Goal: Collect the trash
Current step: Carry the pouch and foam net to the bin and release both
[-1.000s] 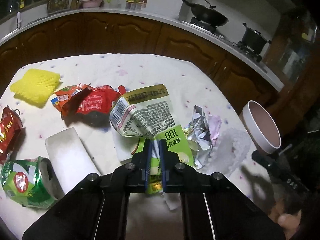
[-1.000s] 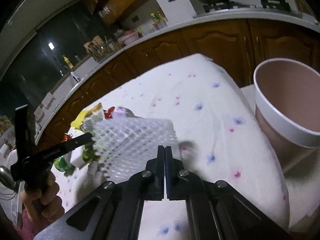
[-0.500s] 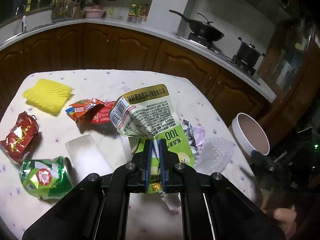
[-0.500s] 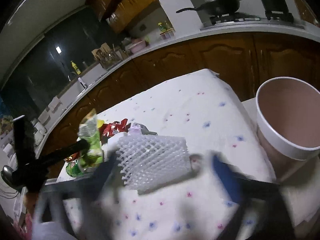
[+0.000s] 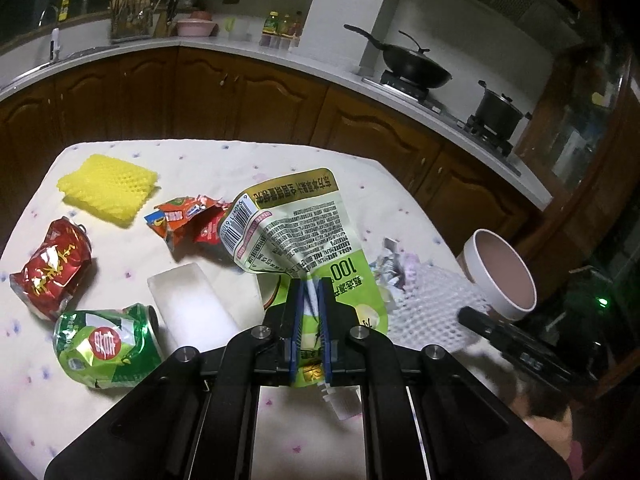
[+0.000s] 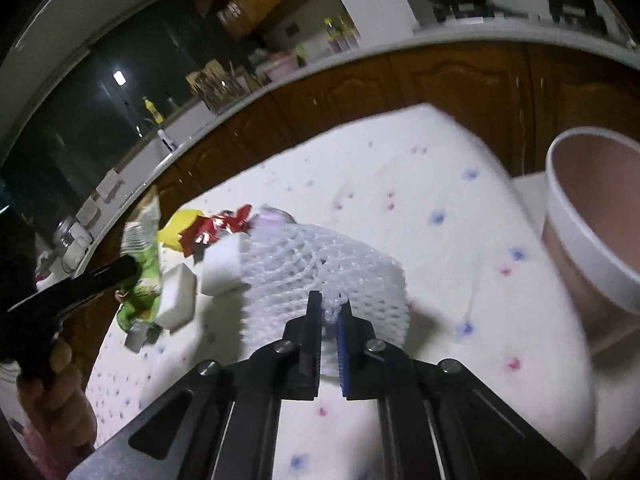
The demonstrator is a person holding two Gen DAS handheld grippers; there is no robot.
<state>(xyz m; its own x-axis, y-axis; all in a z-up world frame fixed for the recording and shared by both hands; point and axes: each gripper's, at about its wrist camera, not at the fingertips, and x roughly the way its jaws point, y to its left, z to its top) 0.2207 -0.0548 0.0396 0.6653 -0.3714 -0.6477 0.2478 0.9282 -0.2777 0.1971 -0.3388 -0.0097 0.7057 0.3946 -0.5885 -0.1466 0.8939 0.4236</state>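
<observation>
Over the table (image 5: 120, 412), a green pouch (image 5: 304, 236) is kept pinched in the left gripper (image 5: 309, 292), lifted clear of the other trash. White foam netting (image 6: 320, 268) is clamped by the right gripper (image 6: 329, 308), probably so both can be dropped into the nearby bin (image 6: 576, 236).

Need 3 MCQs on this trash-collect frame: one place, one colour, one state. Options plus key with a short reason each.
1. Where does the trash bin stand?
A. off the table's right edge
B. at the table's centre
C. on the counter

2. What colour is the foam net at the table's far left?
A. yellow
B. blue
C. black

3. What does the right gripper clamp?
A. red can
B. white foam net
C. nothing

Key: 1 A, its rim sits beyond the tablecloth edge; 2 A, the net is bright yellow; 3 B, white mesh sits pinched between the nearly closed fingers, while the left gripper holds the green pouch.
</observation>
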